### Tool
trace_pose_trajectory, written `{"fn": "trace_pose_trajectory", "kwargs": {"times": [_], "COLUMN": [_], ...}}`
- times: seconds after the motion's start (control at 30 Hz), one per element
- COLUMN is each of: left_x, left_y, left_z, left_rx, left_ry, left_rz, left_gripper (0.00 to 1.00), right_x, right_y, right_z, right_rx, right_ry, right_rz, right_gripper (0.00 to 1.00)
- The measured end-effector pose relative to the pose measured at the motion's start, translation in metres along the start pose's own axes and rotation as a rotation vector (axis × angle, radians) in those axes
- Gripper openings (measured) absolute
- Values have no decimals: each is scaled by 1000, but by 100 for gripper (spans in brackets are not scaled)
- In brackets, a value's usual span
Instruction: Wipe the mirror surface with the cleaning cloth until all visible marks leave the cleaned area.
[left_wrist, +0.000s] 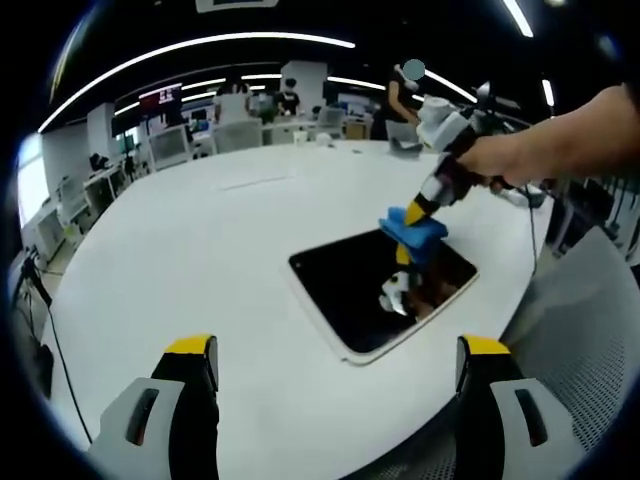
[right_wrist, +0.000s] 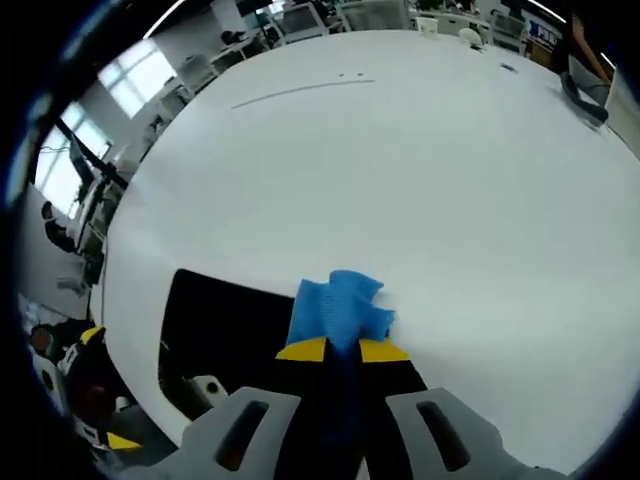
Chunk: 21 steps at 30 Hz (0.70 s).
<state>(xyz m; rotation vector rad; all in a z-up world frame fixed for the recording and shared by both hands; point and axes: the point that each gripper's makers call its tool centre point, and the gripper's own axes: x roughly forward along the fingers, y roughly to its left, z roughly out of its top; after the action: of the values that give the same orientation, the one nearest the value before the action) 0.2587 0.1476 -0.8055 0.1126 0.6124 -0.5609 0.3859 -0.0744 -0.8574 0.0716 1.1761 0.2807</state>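
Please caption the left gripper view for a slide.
Right gripper presses blue cloth onto mirror on white table.

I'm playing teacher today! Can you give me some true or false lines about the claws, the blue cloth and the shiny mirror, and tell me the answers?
1. The right claw pinches the blue cloth. True.
2. The cloth is red. False: it is blue.
3. The mirror lies flat on the white table. True.
4. The left claw holds the mirror. False: it is open, away from the mirror, holding nothing.
5. The cloth sits at the mirror's edge. True.
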Motion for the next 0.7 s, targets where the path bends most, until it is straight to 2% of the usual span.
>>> {"fn": "trace_pose_trajectory", "kwargs": {"times": [0.2,0.7], "left_x": [0,0], "left_y": [0,-3], "left_z": [0,0], "left_rx": [4,10], "left_ry": [2,3], "left_rz": [-1,-11], "left_gripper": [99,99], "right_x": [3,11], "right_y": [18,43], "right_z": [0,3], "right_rx": [4,-6], "right_ry": [3,9], "right_rz": [11,30], "right_gripper": [4,4]}}
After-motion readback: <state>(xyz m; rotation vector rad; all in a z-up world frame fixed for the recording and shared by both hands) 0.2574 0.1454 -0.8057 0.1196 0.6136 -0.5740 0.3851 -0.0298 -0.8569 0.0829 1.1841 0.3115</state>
